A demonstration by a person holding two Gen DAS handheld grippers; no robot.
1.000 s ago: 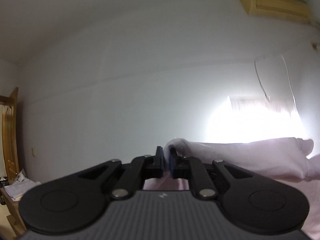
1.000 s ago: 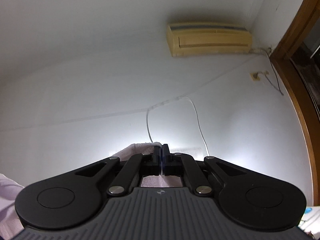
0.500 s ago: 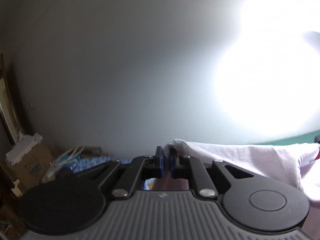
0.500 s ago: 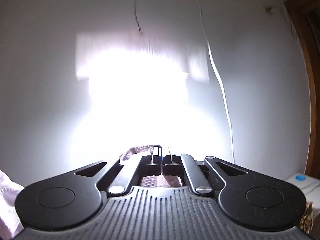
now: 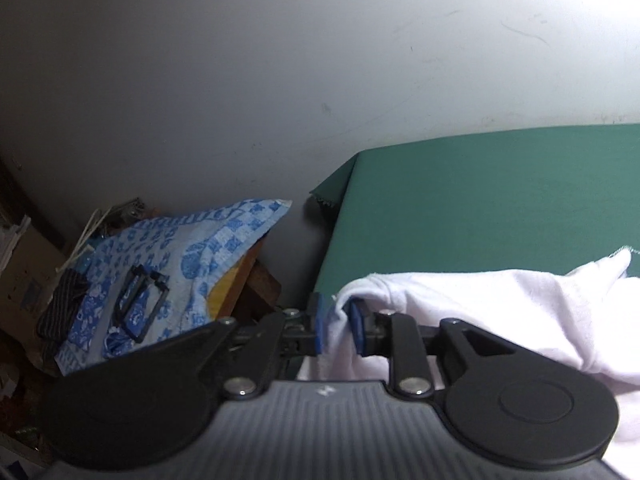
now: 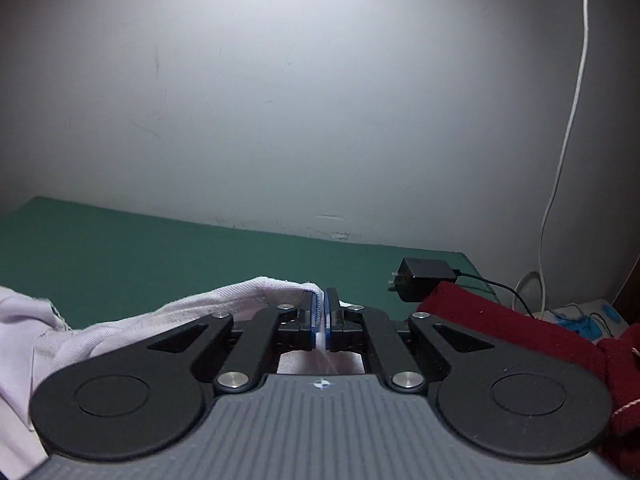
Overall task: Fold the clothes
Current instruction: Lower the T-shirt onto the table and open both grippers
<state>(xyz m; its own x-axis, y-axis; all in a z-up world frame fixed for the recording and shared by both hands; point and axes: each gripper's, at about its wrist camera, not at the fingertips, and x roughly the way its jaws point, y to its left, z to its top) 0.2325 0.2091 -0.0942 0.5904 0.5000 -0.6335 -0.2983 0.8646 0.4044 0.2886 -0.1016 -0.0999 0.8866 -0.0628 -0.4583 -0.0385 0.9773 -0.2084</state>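
Observation:
A white garment [image 5: 480, 304] lies bunched over the green table cover [image 5: 480, 184], stretched between my two grippers. In the left wrist view, the left gripper [image 5: 337, 326] hangs over the table's left edge. Its jaws are opening, and a loose fold of the white garment sits in the gap between the blue pads. In the right wrist view, the right gripper [image 6: 321, 320] is shut on an edge of the white garment [image 6: 160, 320], low over the green cover [image 6: 160, 248].
A dark red garment [image 6: 500, 320] lies at the table's right end beside a black charger [image 6: 426, 278], and a white cable [image 6: 568, 120] hangs down the wall. Left of the table stands a wooden stand with a blue patterned cloth [image 5: 180, 252] over it, with clutter around.
Both grippers came down from facing the wall and a bright lamp to just above the green table, carrying the white garment. The left jaws have parted; the right jaws stay closed on the cloth.

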